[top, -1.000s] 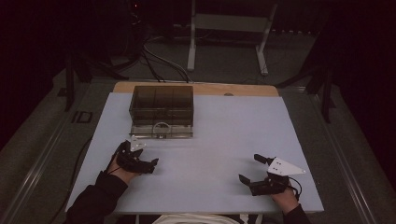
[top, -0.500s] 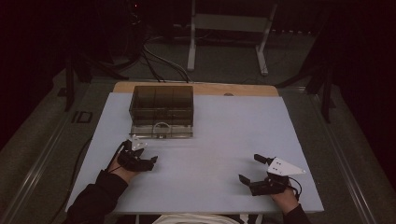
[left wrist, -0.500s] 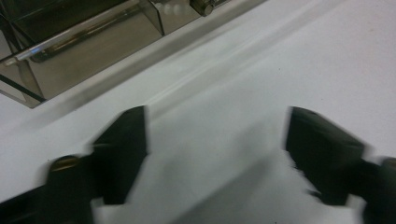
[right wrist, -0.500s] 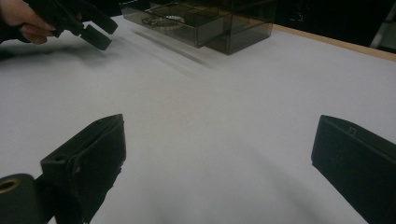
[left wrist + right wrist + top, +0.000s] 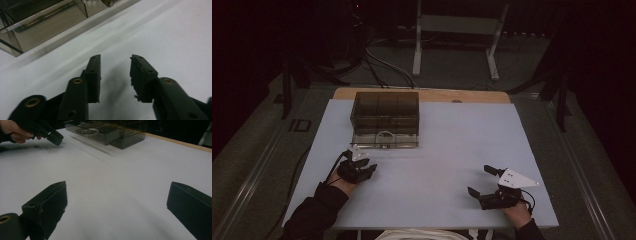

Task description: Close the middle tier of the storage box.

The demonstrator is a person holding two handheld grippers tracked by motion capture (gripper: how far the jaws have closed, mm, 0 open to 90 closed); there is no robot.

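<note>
A smoked clear box (image 5: 385,117) stands at the far left of the white table (image 5: 452,150). Its bottom drawer (image 5: 384,141) is pulled out toward me, with a pale beaded loop (image 5: 87,130) lying in it. My left gripper (image 5: 362,161) rests on the table just in front of the drawer. Its jaws have just been closing and stand apart with nothing between them (image 5: 115,58). My right gripper (image 5: 478,180) sits near the front right edge, wide open and empty (image 5: 118,185). It points across the table toward the box (image 5: 112,132) and the left gripper (image 5: 50,133).
A wooden strip (image 5: 472,95) edges the table's far side. Beyond it stand a metal stand (image 5: 457,45) and cables (image 5: 377,60) on the dark floor. A cable (image 5: 309,150) trails off the table's left edge.
The left gripper's jaws have drawn closer together. Both hands have kept their places.
</note>
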